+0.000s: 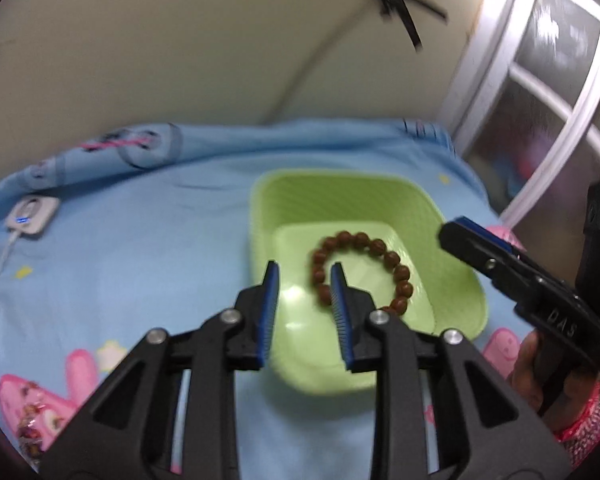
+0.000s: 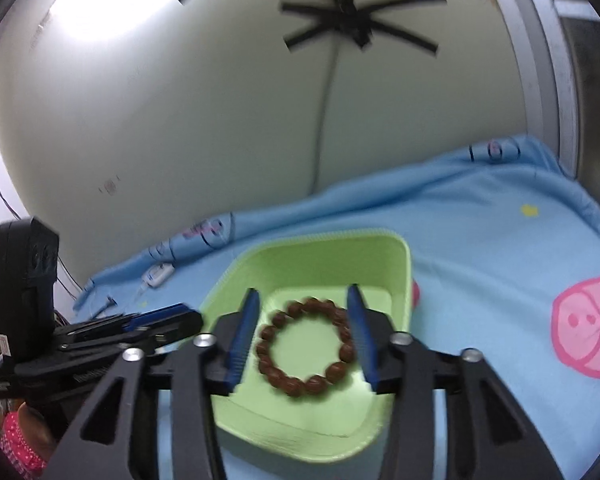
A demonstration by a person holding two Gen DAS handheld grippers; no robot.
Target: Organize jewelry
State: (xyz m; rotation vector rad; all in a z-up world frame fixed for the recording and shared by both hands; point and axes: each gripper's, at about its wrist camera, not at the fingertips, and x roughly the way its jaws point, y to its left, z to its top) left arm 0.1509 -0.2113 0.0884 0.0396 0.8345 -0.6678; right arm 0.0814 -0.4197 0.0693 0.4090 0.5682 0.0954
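A: Left wrist view first?
B: The left tongs (image 1: 305, 268) hang released over the near rim of the green tray (image 1: 452, 248) on the blue sheet (image 1: 140, 264); the bracelet (image 1: 364, 268) lies in the tray, ungripped. The right tongs (image 1: 456, 230) reach in from the right.

A: And the right wrist view?
B: The right tongs (image 2: 304, 294) stand released above the bracelet (image 2: 306, 346), which lies flat inside the tray (image 2: 340, 256); the left tongs (image 2: 180, 316) sit beside the tray's left rim.

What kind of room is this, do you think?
Probably a bedroom: a blue cartoon bedsheet covers the surface, a plain wall stands behind it, and a white-framed window is beside it.
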